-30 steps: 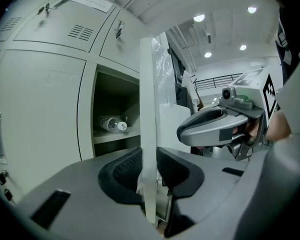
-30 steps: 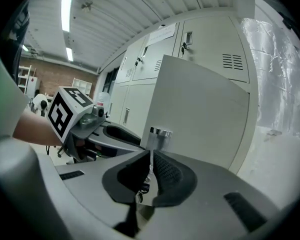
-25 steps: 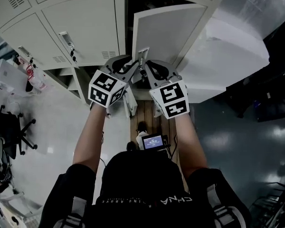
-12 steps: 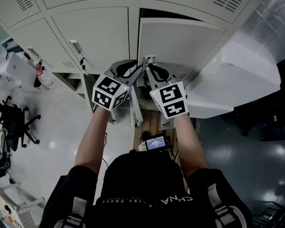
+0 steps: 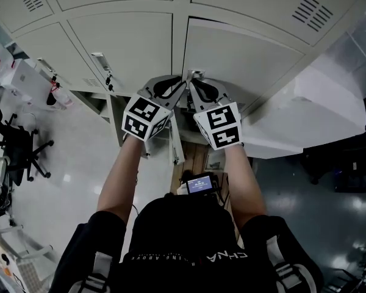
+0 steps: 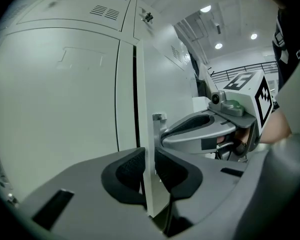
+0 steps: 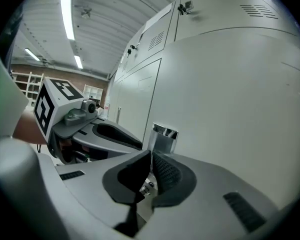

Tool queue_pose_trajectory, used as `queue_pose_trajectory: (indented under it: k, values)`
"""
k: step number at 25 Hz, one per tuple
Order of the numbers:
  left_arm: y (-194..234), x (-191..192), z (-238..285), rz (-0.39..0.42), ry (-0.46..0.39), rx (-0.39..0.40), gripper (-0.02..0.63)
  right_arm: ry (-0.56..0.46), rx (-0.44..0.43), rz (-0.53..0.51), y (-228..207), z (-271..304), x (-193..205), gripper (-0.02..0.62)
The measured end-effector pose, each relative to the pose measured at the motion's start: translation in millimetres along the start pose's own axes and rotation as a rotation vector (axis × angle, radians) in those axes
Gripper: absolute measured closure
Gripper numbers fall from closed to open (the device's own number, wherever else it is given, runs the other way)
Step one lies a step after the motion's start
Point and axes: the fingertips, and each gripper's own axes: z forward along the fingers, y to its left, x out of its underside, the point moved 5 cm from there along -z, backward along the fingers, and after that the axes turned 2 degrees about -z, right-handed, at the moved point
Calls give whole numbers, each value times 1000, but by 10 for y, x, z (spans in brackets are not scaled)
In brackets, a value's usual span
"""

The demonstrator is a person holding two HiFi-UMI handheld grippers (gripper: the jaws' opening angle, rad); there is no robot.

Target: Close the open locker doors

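Left gripper (image 6: pixel 149 166): jaws just closed in, grasping edge of locker door (image 5: pixel 244 60) | Right gripper (image 7: pixel 151 171): clenched on its handle (image 7: pixel 164 135) | Door: nearly shut

Little here can be read. The plainest lettering is the white print across the person's dark top (image 5: pixel 189 256), just below the small screen (image 5: pixel 199 185). Only fragments come out, seemingly "ABOVE" and "CH" with "NA". In the left gripper view the same top shows "CH" at the right edge. The small screen carries lines of print too small to read. Just above the small screen, the left marker cube (image 5: pixel 145 118) and the right marker cube (image 5: pixel 219 126) bear black-and-white square code markers, which are patterns, not letters.
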Motion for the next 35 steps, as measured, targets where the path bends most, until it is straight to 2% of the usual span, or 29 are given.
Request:
queue_pose_trajectory:
  k: [8, 21, 35]
  values:
    - [126, 34, 123, -1, 30, -34, 554, -1, -4, 11, -144, 170, 1, 555]
    - [148, 29, 189, -6, 33, -45, 569, -9, -16, 4, -173, 197, 14, 557]
    - [115, 41, 174, 3, 39, -80, 571, -4, 58, 38, -348, -59, 129, 557]
